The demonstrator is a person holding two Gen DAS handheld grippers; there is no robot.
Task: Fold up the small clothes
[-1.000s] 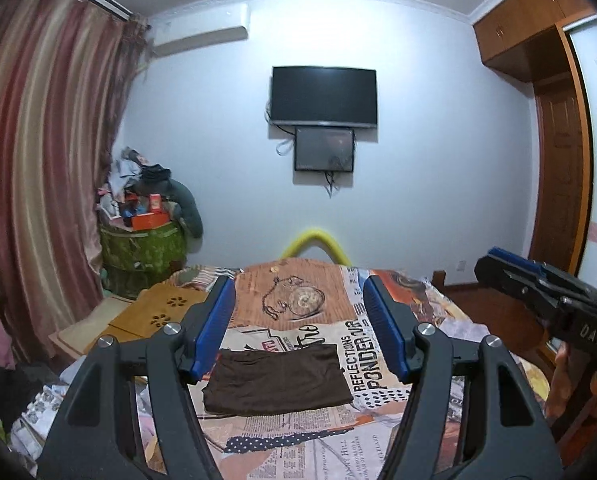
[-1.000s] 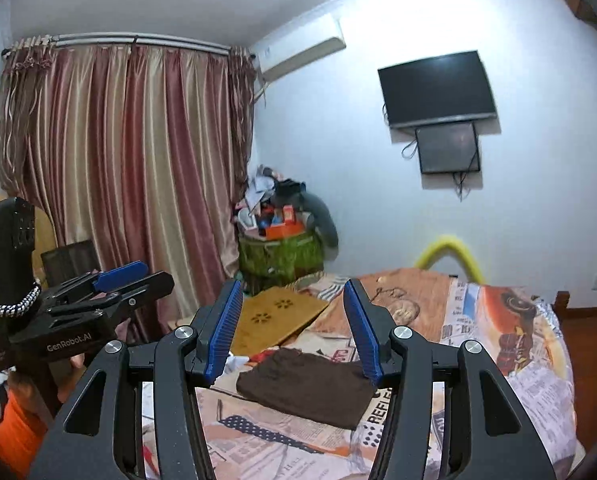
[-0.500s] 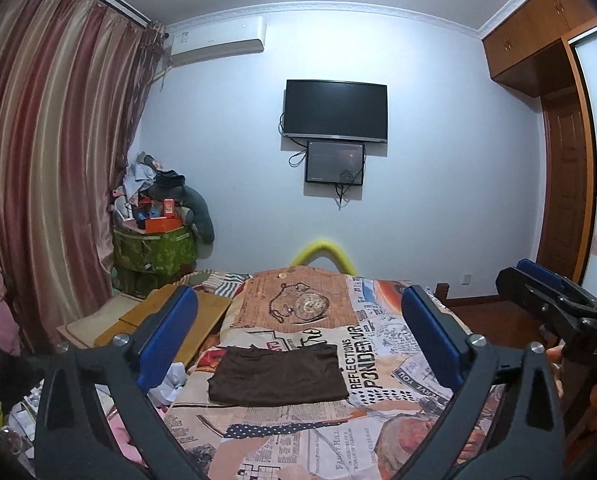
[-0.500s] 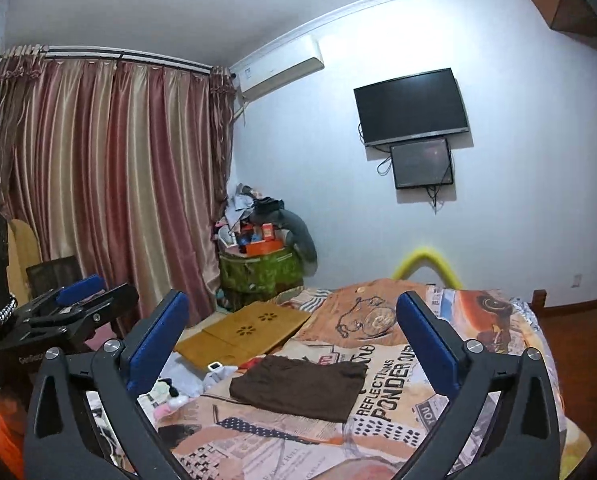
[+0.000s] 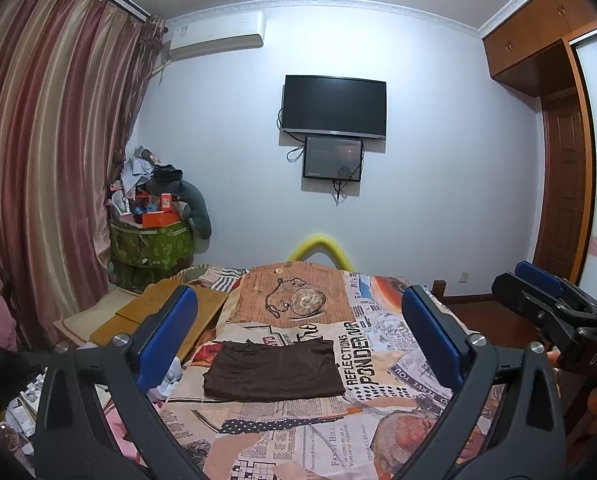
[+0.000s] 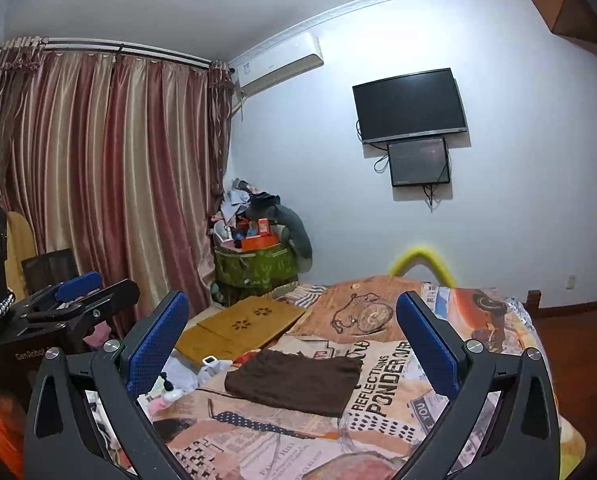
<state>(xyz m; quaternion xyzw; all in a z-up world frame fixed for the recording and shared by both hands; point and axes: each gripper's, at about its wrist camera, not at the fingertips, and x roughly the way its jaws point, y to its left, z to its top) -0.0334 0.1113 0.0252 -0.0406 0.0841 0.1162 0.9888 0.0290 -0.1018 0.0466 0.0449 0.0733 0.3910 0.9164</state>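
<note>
A dark brown small garment [image 5: 272,370] lies folded flat as a rectangle on the bed's printed newspaper-pattern cover [image 5: 362,412]; it also shows in the right wrist view [image 6: 294,380]. My left gripper [image 5: 298,340] is open wide and empty, held above and in front of the garment. My right gripper [image 6: 292,344] is open wide and empty, also held back from the garment. The right gripper shows at the right edge of the left wrist view [image 5: 554,308], and the left gripper at the left edge of the right wrist view [image 6: 70,304].
A wooden lap desk [image 6: 238,326] lies at the bed's left side. A green bin piled with clutter [image 5: 152,240] stands by the striped curtain [image 5: 46,160]. A TV [image 5: 334,106] hangs on the far wall. A yellow foam tube [image 5: 320,246] arches at the bed's far end.
Both grippers opened from a narrow gap to wide open and drew back and up from the garment. The garment has not moved.
</note>
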